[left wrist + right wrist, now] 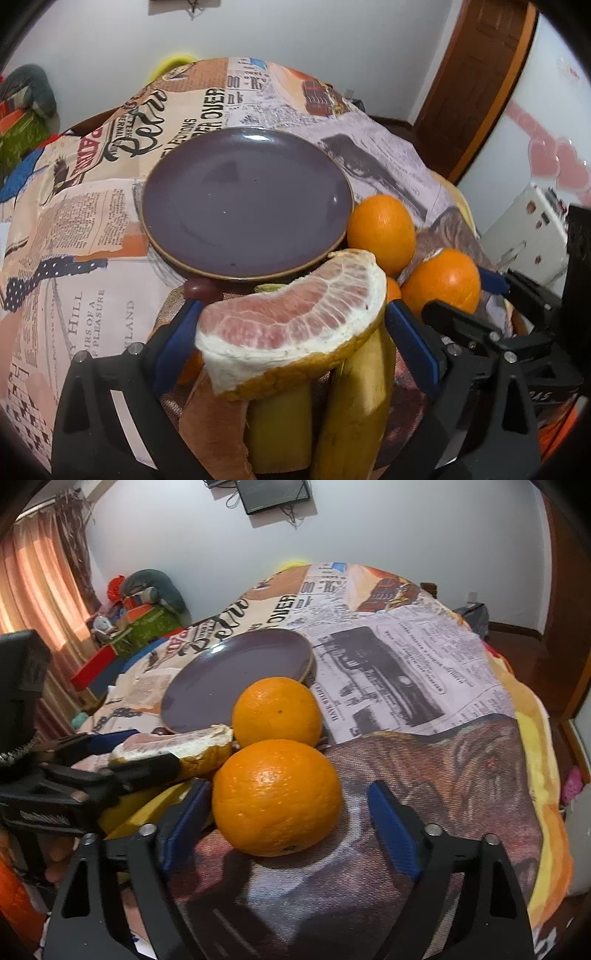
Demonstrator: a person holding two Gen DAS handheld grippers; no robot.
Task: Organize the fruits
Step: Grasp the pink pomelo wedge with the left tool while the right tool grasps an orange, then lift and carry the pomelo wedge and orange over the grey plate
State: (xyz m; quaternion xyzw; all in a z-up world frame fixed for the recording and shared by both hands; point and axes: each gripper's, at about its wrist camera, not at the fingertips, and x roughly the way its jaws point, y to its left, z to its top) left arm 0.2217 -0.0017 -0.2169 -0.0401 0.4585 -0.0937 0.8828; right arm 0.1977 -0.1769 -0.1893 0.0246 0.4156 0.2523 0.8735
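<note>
A pink pomelo wedge [291, 325] rests on two bananas [354, 398], and my left gripper [291, 305] stands open around it, a blue pad close on each side. Beyond it sits a bare purple plate [243, 199]. Two oranges [380, 232] lie to the right of the plate. In the right wrist view my right gripper [289, 786] is open around the nearer orange [277, 797]; its left pad sits against the fruit and a gap shows at the right pad. The second orange [277, 710] lies just behind, touching the plate [229, 686]. The wedge [173, 744] shows at the left.
A newspaper-print cloth [92, 221] covers the table. A small dark red fruit [199, 288] lies by the plate's near rim, and a strip of peel [210, 424] by the bananas. The table edge [532, 746] drops off at the right. Boxes and clutter [140, 624] stand far left.
</note>
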